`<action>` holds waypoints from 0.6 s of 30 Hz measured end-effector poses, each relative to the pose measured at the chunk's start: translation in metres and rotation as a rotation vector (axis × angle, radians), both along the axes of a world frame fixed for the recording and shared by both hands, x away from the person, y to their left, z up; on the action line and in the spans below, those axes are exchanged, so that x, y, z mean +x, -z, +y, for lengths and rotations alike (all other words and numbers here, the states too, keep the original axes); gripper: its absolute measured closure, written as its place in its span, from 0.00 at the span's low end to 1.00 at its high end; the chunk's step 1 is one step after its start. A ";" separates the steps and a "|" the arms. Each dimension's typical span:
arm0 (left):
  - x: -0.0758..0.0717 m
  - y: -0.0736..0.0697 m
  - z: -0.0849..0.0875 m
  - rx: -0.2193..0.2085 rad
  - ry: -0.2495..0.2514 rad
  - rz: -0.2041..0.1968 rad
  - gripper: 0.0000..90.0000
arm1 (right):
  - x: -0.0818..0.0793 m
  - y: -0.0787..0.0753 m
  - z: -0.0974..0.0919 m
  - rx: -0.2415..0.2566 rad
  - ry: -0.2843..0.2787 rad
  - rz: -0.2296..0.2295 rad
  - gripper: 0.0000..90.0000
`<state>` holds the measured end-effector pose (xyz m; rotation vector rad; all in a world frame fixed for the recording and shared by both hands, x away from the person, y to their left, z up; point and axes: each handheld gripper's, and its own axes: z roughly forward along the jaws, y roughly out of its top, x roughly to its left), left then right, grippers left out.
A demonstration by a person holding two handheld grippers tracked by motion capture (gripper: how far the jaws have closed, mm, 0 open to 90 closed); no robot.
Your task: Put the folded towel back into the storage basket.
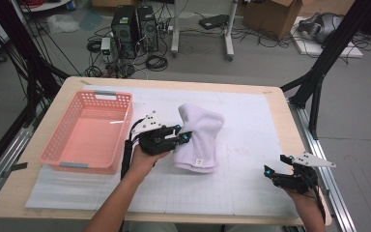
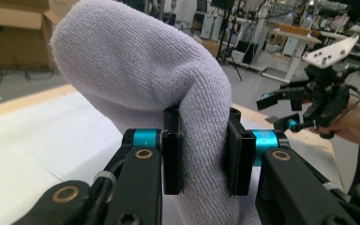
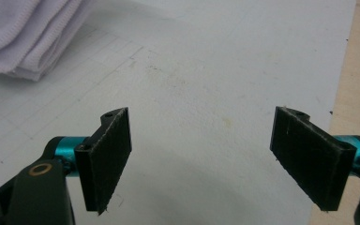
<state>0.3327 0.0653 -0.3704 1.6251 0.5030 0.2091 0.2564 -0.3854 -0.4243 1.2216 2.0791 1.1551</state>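
High view, one lilac towel [image 1: 199, 137], folded, partly raised off the desk [image 1: 251, 193] beside a pink basket [image 1: 89, 133], clamped in the left hand-held gripper [image 1: 178, 135] (right hand-held gripper [image 1: 273, 171] idle, jaws apart): lift step, basket probably next.

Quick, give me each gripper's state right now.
Left gripper: shut on the folded white towel, jaws pinching a bunched fold.
Right gripper: open, nothing between its jaws, over the white mat.
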 end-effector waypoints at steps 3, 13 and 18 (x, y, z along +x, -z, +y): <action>-0.002 -0.007 0.005 -0.011 -0.010 -0.017 0.80 | 0.000 0.000 0.000 0.001 0.001 -0.002 0.22; -0.003 -0.031 0.029 -0.025 -0.024 -0.055 0.80 | 0.000 0.000 0.001 0.004 0.003 -0.006 0.22; -0.003 -0.041 0.043 -0.027 -0.046 -0.076 0.80 | 0.000 0.000 0.001 0.003 0.003 -0.004 0.22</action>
